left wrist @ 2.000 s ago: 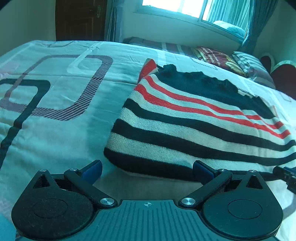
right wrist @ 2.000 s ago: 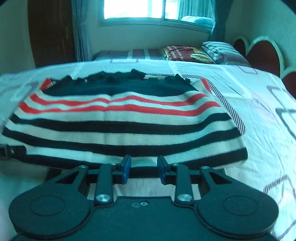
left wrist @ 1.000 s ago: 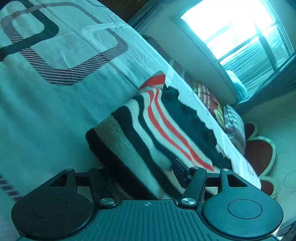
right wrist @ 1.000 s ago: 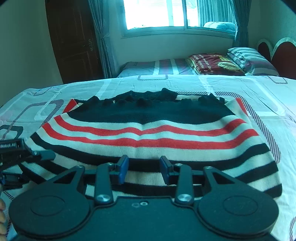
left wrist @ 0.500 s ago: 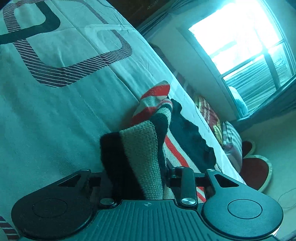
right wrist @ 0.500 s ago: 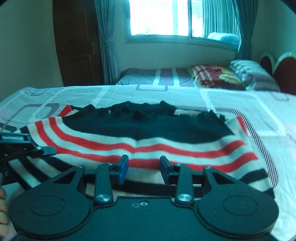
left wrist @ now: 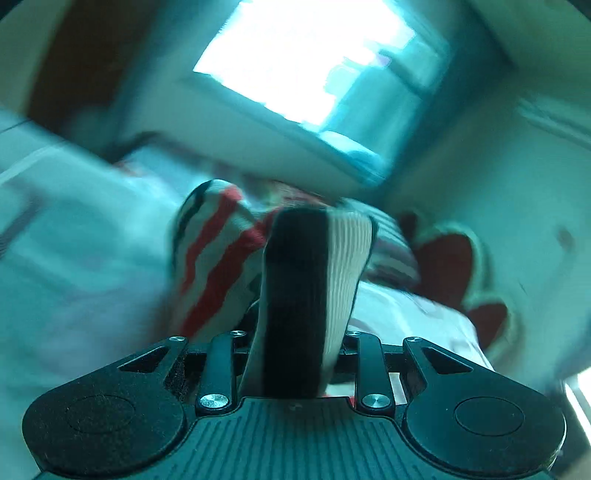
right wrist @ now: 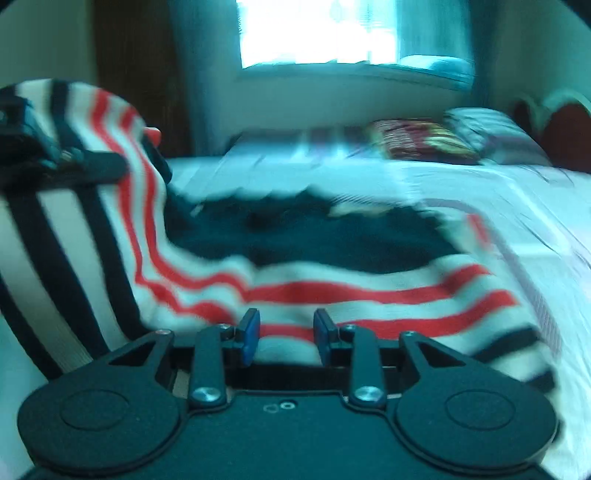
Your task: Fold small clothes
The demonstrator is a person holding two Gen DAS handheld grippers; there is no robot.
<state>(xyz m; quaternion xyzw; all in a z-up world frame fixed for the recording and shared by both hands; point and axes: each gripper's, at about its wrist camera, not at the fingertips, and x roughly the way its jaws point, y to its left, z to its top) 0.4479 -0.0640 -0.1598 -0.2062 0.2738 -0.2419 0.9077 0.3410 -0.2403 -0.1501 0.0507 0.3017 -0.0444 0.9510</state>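
Left tongs [left wrist: 295, 354] are clamped on a fold of the striped sweater [right wrist: 332, 273], the black-and-cream knit bunched up between the two arms and rising straight out of them toward the camera's far view. Over in the right wrist view those same left tongs sit high at the left edge, holding the sweater's left end up in the air so its stripes run nearly vertical there. Right tongs [right wrist: 284, 336] stand spread, blue fingertips [right wrist: 249, 334] apart, low just over the near hem, with cream knit showing in the gap and nothing pinched.

The rest of the sweater lies flat on the bed [right wrist: 498, 192], long axis running left to right across the view, dark collar end pointing away toward the window [right wrist: 317, 29], red stripes then black stripes nearer the camera. The sheet is pale with a line pattern. Pillows [right wrist: 424, 138] lie at the far end, a red scalloped headboard [right wrist: 565, 129] at right, a dark wooden door [right wrist: 136, 66] at left. Both views are motion-blurred.
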